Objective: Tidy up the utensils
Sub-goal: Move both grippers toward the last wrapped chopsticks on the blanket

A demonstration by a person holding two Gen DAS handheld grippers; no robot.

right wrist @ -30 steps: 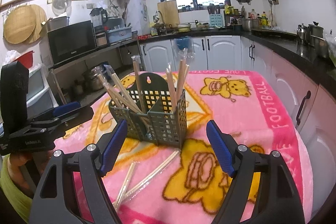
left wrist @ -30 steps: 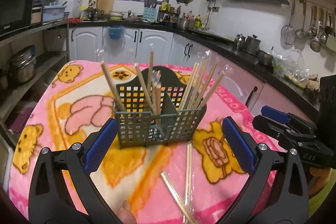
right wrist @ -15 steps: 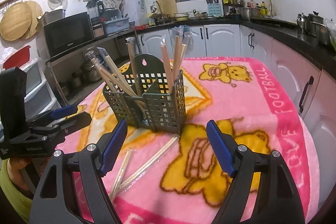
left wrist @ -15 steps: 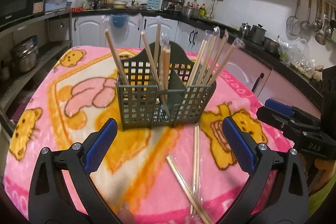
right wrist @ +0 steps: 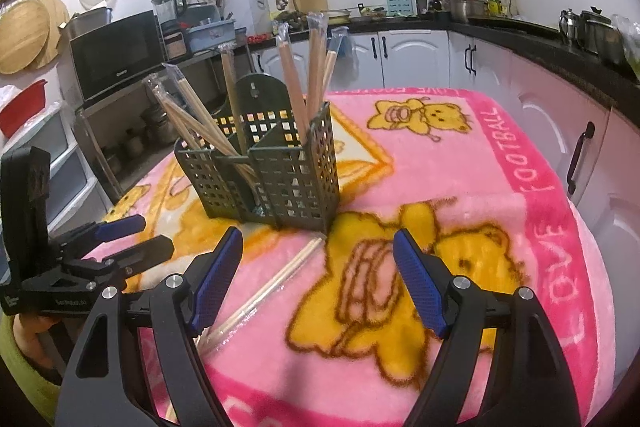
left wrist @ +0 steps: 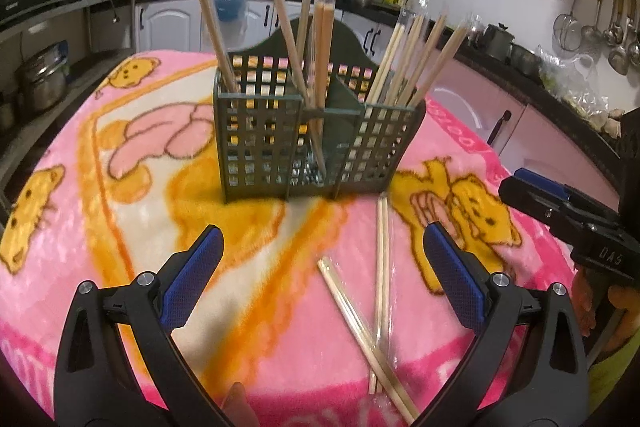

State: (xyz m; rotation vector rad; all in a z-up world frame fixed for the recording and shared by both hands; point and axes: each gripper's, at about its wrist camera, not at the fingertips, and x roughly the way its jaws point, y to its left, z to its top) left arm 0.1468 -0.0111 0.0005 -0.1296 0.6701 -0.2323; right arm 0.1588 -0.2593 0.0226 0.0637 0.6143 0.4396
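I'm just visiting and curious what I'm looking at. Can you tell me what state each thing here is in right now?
Left tongs: open, empty, above the blanket.
Right tongs: open, empty.
Green caddy: upright on the blanket, wrapped chopsticks leaning in its compartments.
Loose chopsticks: two wrapped pairs lying crossed on the blanket, outside the caddy.
Pink blanket: spread flat over the table.

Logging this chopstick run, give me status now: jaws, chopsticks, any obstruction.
Left gripper and right gripper jaws open, empty. Two wrapped chopstick pairs loose, crossed on blanket before green caddy. Nothing in the way.
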